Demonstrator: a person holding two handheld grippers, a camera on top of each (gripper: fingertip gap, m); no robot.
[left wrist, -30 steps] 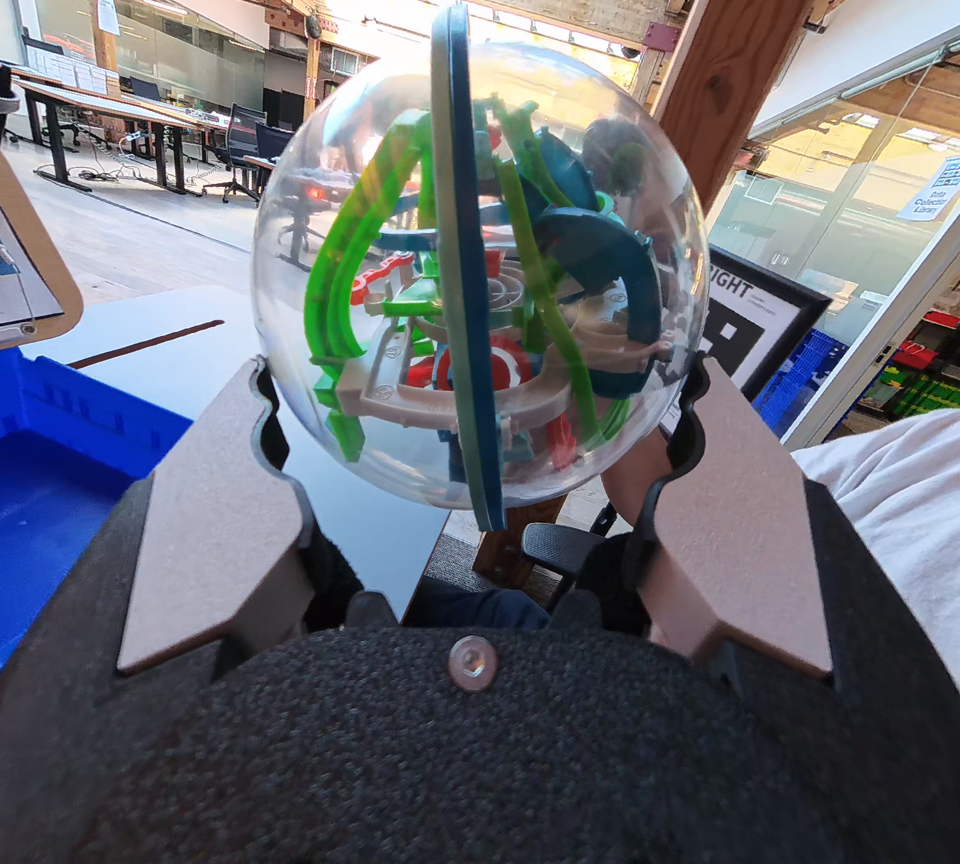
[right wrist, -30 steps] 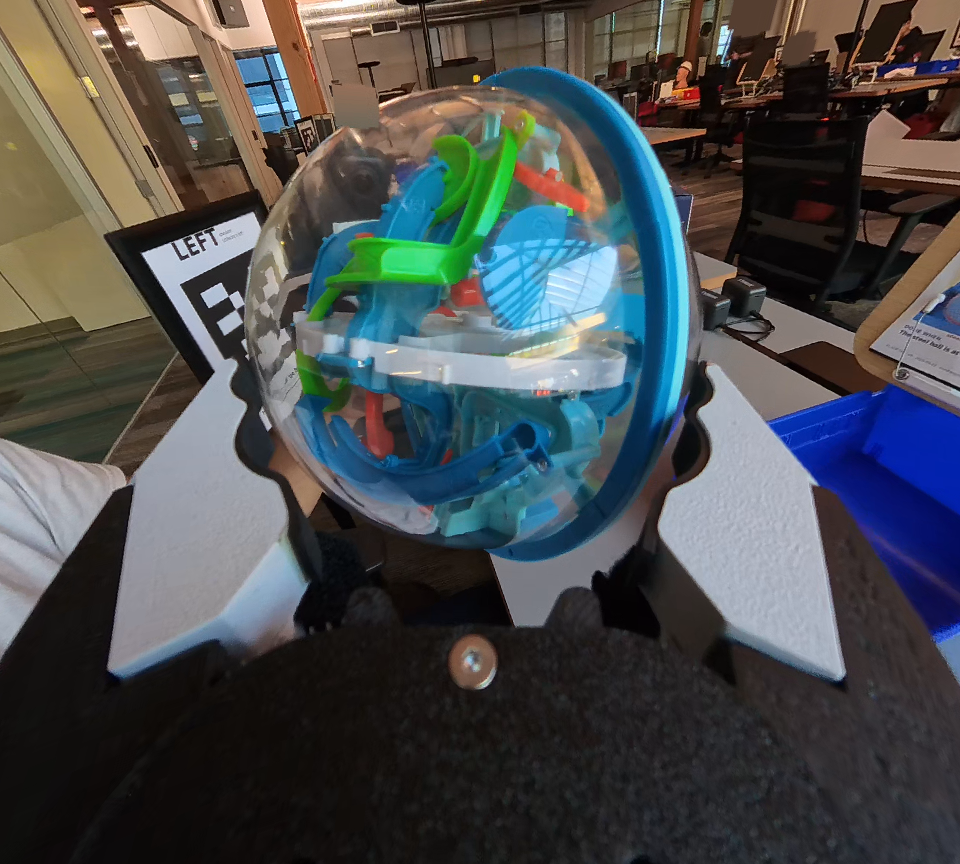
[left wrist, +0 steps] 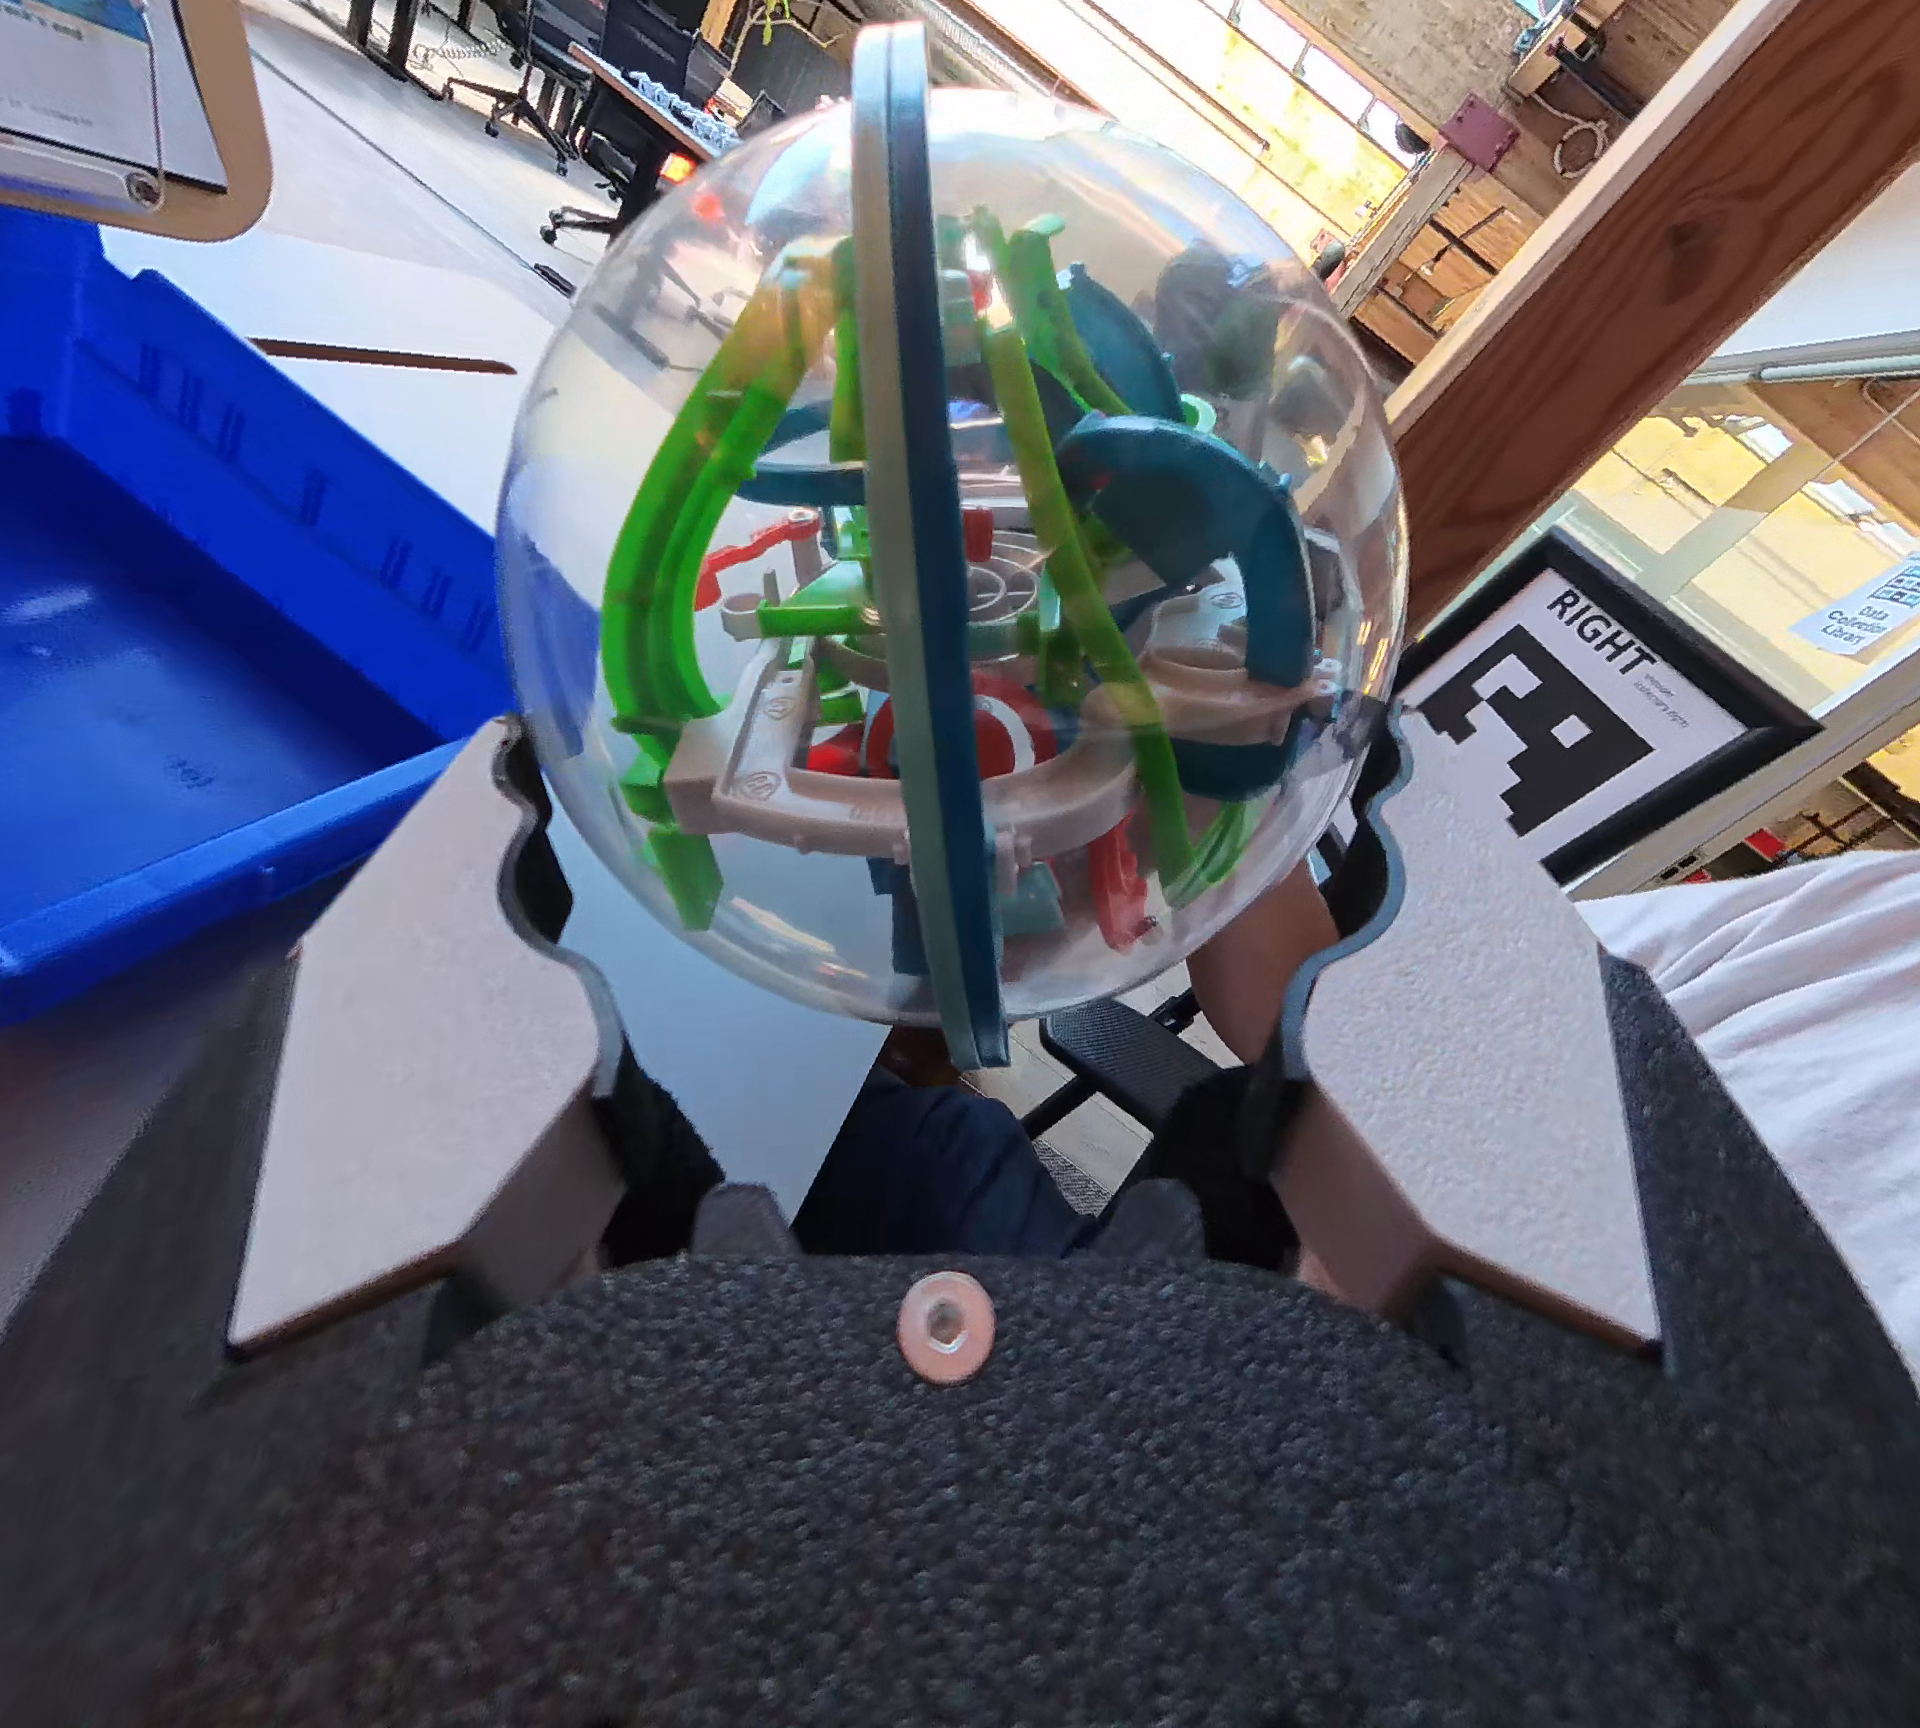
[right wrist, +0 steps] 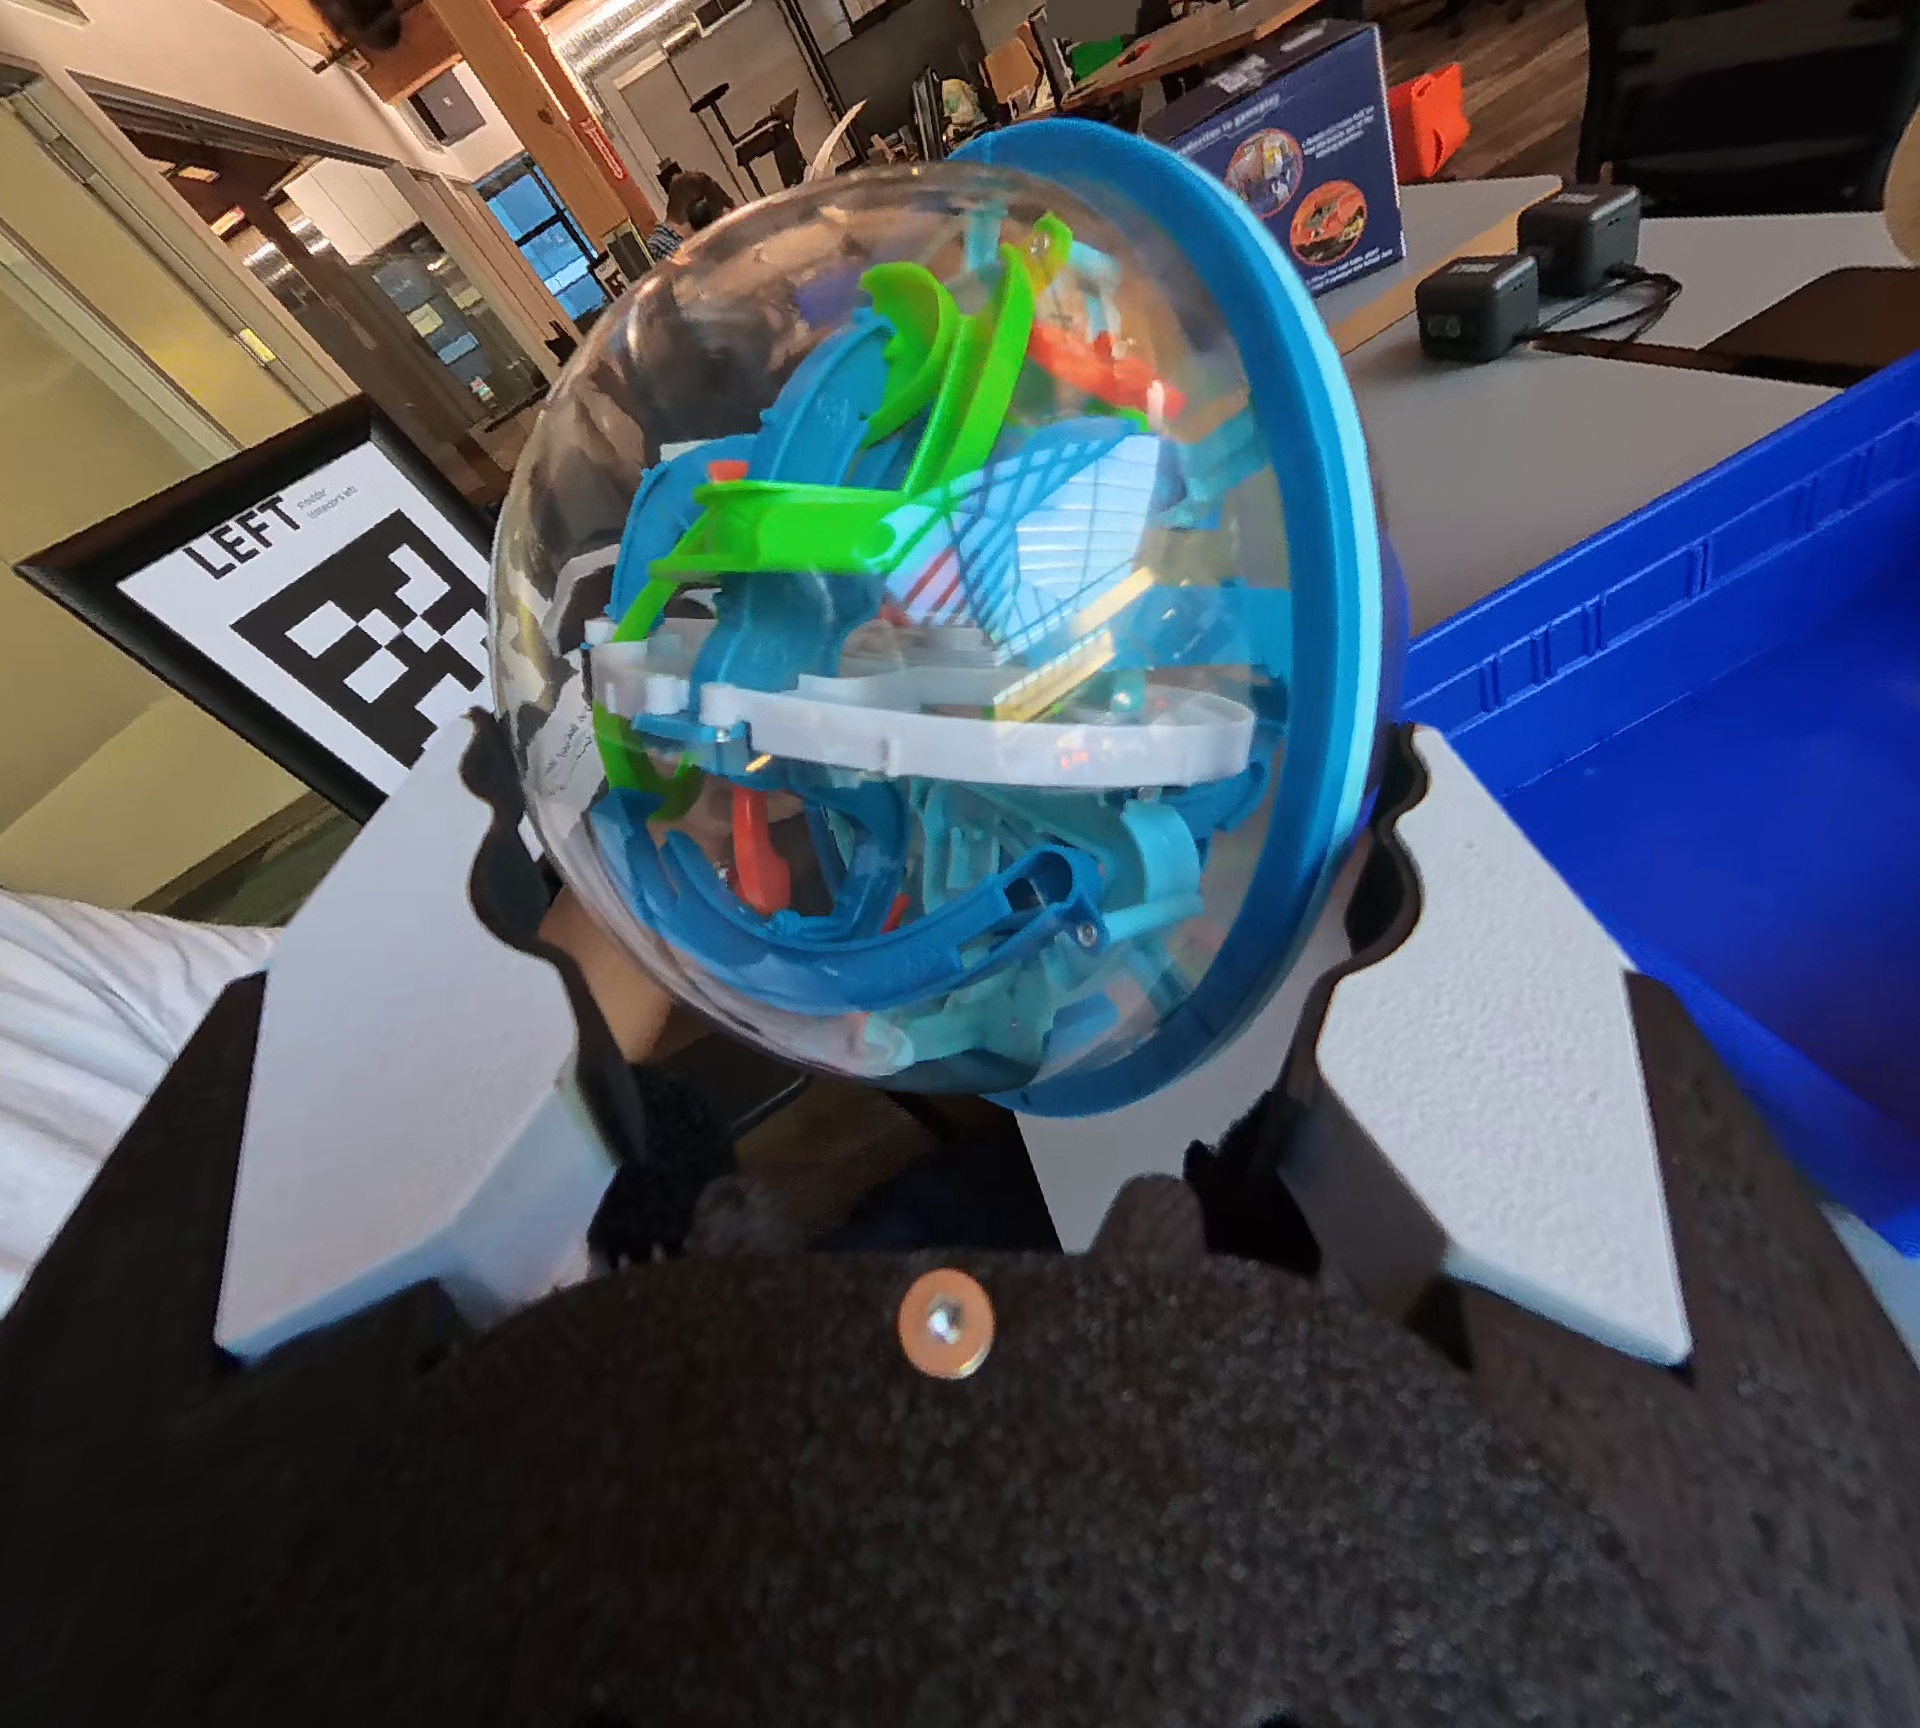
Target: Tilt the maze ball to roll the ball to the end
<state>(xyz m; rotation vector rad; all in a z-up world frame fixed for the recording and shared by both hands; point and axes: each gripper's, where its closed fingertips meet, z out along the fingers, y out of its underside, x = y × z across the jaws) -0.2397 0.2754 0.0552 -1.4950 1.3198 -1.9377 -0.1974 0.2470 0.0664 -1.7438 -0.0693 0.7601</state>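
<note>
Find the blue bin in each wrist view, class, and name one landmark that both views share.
Left wrist view: the blue bin fills the left edge, left of the maze ball.
Right wrist view: the bin lies at the right edge, right of the ball.
Shared landmark: the ball's blue ring, near mid-ball in the left view, on its right side in the right view.

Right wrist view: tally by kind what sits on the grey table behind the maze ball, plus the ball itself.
Maze ball: 1
Blue bin: 1
Black adapter blocks: 2
Printed dark blue box: 1
Total: 5
</note>
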